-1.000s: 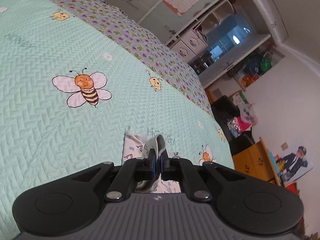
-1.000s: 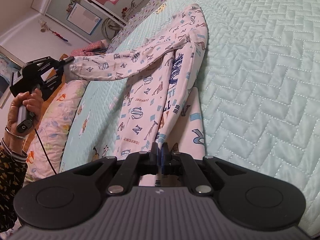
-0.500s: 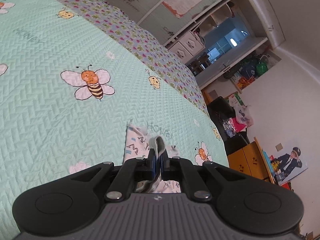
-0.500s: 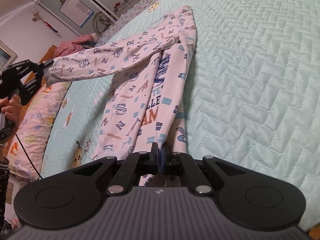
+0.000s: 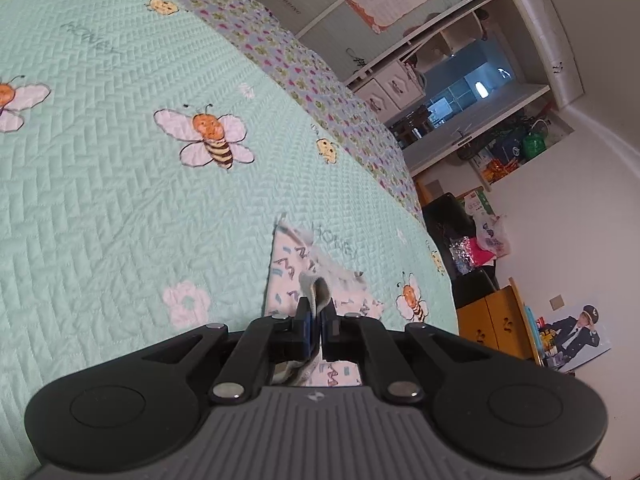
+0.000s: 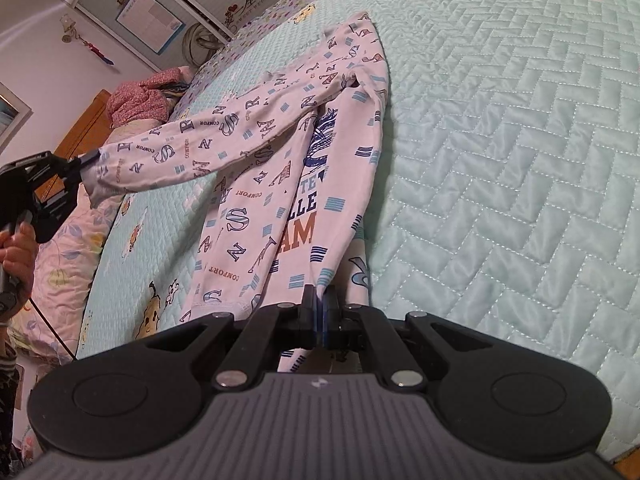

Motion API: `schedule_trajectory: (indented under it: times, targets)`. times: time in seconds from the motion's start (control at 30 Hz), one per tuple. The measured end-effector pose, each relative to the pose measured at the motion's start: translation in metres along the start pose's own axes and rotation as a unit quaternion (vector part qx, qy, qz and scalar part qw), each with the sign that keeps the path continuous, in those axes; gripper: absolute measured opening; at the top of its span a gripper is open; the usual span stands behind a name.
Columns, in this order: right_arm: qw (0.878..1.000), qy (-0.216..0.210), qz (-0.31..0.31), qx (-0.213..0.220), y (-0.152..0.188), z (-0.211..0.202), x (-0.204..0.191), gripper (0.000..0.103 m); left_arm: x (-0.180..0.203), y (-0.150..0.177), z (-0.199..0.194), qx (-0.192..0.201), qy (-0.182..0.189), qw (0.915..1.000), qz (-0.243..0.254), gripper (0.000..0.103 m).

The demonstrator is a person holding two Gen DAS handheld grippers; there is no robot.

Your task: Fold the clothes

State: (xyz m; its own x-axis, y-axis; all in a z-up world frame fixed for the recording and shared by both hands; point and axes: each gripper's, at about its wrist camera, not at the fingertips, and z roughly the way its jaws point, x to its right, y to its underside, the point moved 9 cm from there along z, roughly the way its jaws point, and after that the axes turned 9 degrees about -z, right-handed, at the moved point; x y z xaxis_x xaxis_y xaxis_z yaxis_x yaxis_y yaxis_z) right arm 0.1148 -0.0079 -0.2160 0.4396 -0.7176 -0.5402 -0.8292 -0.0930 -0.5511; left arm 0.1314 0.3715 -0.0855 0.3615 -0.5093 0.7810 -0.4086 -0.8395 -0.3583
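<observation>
A white long-sleeved shirt (image 6: 296,176) printed with letters lies lengthwise on the mint quilted bedspread (image 6: 500,140). My right gripper (image 6: 319,300) is shut on the shirt's near hem edge. My left gripper (image 6: 86,160) shows at the left of the right wrist view, shut on the grey cuff of one sleeve (image 6: 192,148), which it holds stretched out sideways above the bed. In the left wrist view my left gripper (image 5: 316,312) pinches that grey cuff (image 5: 318,290), with a bit of the shirt (image 5: 292,268) beyond it.
The bedspread (image 5: 120,200) carries bee and flower prints and a patterned border. A floral pillow (image 6: 68,248) and a red garment (image 6: 140,96) lie near the headboard. Wardrobe doors, a yellow cabinet (image 5: 496,320) and a cluttered shelf stand beyond the bed. A person's hand (image 6: 18,248) grips the left tool.
The left gripper has carried the sleeve cuff sideways and slightly lower, drawing the sleeve out straighter. The right gripper has kept its hold on the hem in place.
</observation>
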Motion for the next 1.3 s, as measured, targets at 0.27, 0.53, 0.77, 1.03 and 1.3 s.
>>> schedule_trajectory:
  times: [0.27,0.53,0.77,1.03,1.3]
  targets:
    - [1.0,-0.007,0.0,0.003,-0.001,0.001,-0.005,0.003,-0.035,0.013,0.0,0.009,-0.048,0.9985,-0.023,0.003]
    - [1.0,-0.005,-0.011,0.0,-0.001,0.004,-0.007,0.003,-0.047,0.024,-0.002,0.001,-0.06,0.9978,-0.028,0.003]
    - [0.996,0.024,-0.083,-0.009,-0.003,0.0,-0.013,0.003,-0.049,0.01,-0.002,0.013,-0.068,0.997,-0.035,0.003]
    - [0.975,0.059,-0.212,0.003,-0.014,-0.019,-0.032,0.003,-0.008,-0.037,0.011,0.025,-0.056,0.9981,0.004,0.003]
    - [0.864,0.109,-0.487,-0.067,0.01,-0.012,-0.068,0.004,-0.01,-0.092,0.032,0.06,-0.085,0.9944,-0.015,0.003]
